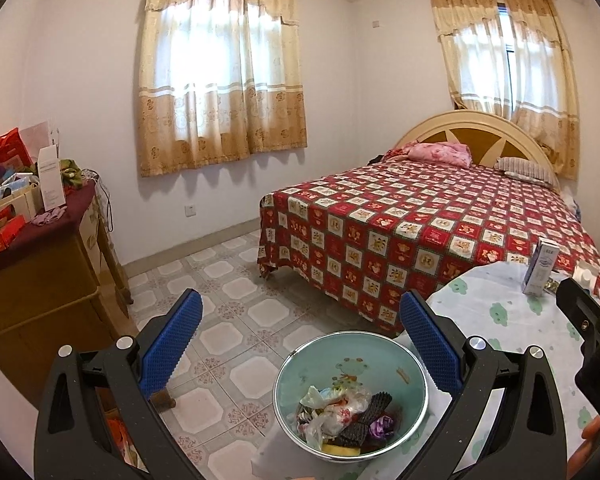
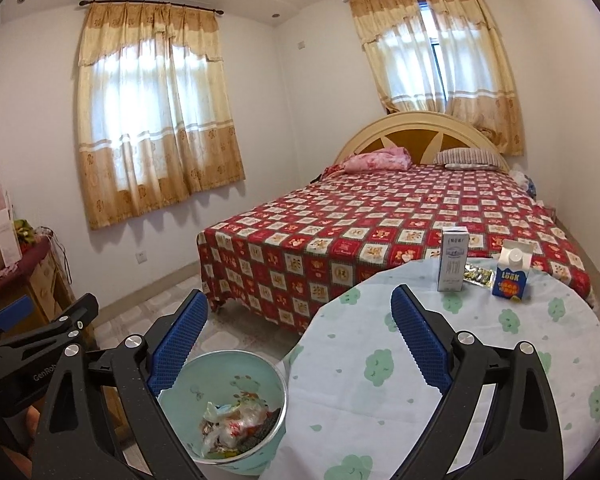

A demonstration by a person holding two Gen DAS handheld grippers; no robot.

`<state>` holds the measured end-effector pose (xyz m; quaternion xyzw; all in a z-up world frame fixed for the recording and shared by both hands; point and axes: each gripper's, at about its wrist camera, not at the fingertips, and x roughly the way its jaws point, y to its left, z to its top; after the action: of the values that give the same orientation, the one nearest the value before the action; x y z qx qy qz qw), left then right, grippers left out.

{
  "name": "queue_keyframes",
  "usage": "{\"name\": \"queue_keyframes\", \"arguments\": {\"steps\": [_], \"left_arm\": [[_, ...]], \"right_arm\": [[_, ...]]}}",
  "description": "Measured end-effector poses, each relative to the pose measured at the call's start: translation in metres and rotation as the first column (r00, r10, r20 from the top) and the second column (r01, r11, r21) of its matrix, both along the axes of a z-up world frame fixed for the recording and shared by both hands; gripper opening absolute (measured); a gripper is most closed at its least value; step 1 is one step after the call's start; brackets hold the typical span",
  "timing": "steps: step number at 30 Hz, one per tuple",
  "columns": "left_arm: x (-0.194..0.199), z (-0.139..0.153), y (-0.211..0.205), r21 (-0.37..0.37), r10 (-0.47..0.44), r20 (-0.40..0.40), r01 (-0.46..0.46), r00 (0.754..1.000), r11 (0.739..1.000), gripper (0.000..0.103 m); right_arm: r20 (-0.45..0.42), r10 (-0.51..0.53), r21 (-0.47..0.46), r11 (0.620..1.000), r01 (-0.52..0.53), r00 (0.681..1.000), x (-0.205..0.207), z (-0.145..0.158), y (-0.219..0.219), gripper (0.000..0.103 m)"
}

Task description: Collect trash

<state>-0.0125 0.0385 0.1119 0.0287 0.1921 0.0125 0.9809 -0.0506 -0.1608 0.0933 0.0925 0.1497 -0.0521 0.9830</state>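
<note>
Left jaws: spread wide, nothing between them; the left gripper (image 1: 300, 344) is held level above the floor at the tabletop's edge, with the bin seen below at 6 o'clock.
Right jaws: likewise spread and empty; the right gripper (image 2: 298, 344) is held over the near edge of the tabletop (image 2: 480, 380), pointed toward the cartons at 1 o'clock.
Bin: a pale green round bin (image 2: 260, 368) stands on the floor just beside the tabletop's left edge; crumpled plastic wrappers and dark scraps (image 1: 340, 412) are already lying in it.
Tall white carton (image 2: 453, 260): upright at the far side of the tabletop. It is judged light, probably empty, with thin walls that would dent under a hard squeeze. A hold across the two broad faces at mid-height is advised.
Blue gable-top carton (image 2: 510, 276): upright, near the white carton at its 3 o'clock, screw cap on the sloped top. It is judged light and stiffer at the corners; the flat body below the gable is the place to be gripped.
Small foil wrapper (image 2: 478, 276): lying flat between the two cartons. It is judged thin, slippery and hard to lift; an edge pinch would be needed.
Remaining work: three items are judged still to be collected.
</note>
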Motion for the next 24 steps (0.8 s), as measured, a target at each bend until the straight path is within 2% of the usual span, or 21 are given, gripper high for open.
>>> {"name": "queue_keyframes", "arguments": {"steps": [6,24], "left_arm": [[-0.0013,0.0,-0.004,0.017,-0.007,-0.003,0.007,1.0,1.0,0.097],[0.0015,-0.0045,-0.0029,0.006,-0.009,-0.025,0.009,1.0,1.0,0.097]], "right_arm": [[-0.002,-0.004,0.006,1.0,0.004,1.0,-0.0032,0.0017,0.0006,0.092],[-0.021,0.004,0.021,1.0,-0.003,1.0,-0.0033,0.0033,0.0021,0.092]]}}
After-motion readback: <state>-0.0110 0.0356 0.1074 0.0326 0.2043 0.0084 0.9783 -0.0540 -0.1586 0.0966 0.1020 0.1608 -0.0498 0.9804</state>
